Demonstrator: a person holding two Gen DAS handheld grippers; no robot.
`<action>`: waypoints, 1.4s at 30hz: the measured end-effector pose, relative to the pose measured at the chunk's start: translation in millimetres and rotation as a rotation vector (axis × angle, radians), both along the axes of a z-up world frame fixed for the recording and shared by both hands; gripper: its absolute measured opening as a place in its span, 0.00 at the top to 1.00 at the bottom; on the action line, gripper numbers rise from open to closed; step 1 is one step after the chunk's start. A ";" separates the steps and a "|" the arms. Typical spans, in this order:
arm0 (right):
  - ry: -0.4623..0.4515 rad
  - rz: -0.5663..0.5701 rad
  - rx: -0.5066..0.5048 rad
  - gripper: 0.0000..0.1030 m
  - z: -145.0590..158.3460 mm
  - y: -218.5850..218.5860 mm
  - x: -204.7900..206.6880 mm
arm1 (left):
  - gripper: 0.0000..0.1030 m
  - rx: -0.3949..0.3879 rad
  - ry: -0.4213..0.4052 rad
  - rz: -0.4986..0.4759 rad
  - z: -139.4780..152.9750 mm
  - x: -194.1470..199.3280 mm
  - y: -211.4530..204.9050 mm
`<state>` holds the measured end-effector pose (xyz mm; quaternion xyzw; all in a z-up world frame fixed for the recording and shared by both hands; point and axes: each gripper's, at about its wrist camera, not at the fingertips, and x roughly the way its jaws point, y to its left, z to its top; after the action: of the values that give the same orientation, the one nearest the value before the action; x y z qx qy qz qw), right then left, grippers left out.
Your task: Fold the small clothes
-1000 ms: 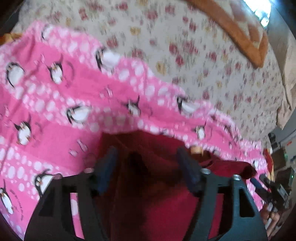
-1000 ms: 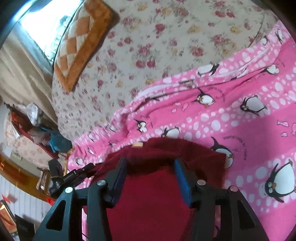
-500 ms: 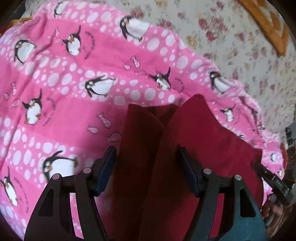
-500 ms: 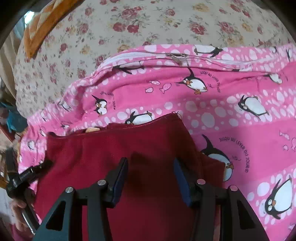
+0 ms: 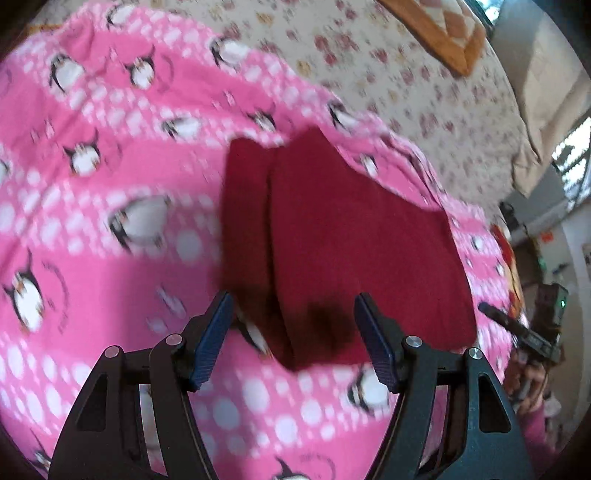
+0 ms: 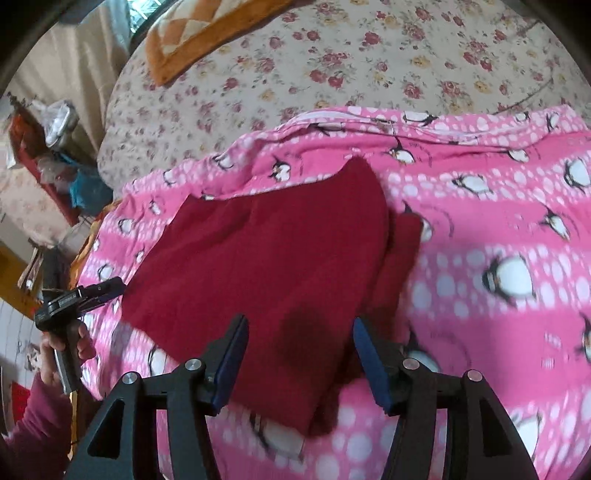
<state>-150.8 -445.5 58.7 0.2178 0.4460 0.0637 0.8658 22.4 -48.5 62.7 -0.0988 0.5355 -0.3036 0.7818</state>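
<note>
A dark red garment (image 5: 332, 240) lies folded flat on a pink penguin-print blanket (image 5: 110, 184). A narrower layer shows along one side under the top layer. My left gripper (image 5: 293, 332) is open and empty, raised above the garment's near edge. My right gripper (image 6: 297, 354) is open and empty too, above the garment (image 6: 266, 251) near its near corner. The left gripper's tip (image 6: 99, 290) shows at the garment's left edge in the right wrist view. The right gripper's tip (image 5: 498, 317) shows at its right edge in the left wrist view.
The blanket (image 6: 498, 240) lies on a floral bedsheet (image 6: 369, 66). An orange-bordered cushion (image 6: 195, 33) sits at the far end of the bed. Cluttered furniture (image 6: 48, 147) stands beyond the bed's edge. A zipper seam (image 6: 369, 123) runs along the blanket's far edge.
Both grippers have pulled back and up from the red garment, which now lies folded and flat. Its full outline has come into view.
</note>
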 end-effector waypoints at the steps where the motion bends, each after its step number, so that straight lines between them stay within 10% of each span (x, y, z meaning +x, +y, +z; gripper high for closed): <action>1: -0.003 -0.003 -0.001 0.45 -0.1 1.9 -3.7 | 0.34 -0.004 -0.002 -0.019 -1.5 -5.4 -1.3; 24: 0.068 -0.027 0.028 0.45 -26.8 20.0 -23.9 | 0.35 -0.007 -0.044 -0.107 -8.5 -18.9 9.6; 28: 0.065 -0.027 0.041 0.45 -31.8 23.2 -22.8 | 0.69 0.036 -0.054 -0.151 -12.1 -19.5 -6.1; 33: 0.050 -0.013 -0.057 0.77 -31.5 30.6 -21.0 | 0.95 0.035 -0.073 -0.141 -7.8 -20.6 1.8; 42: 0.014 0.026 -0.022 0.91 -14.1 17.6 -43.5 | 0.94 0.073 -0.091 -0.117 -14.6 -28.7 28.1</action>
<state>-194.3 -427.9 44.5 0.2027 0.4555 0.0686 0.8642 -6.4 -20.4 48.1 -0.0249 0.5152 -0.3332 0.7893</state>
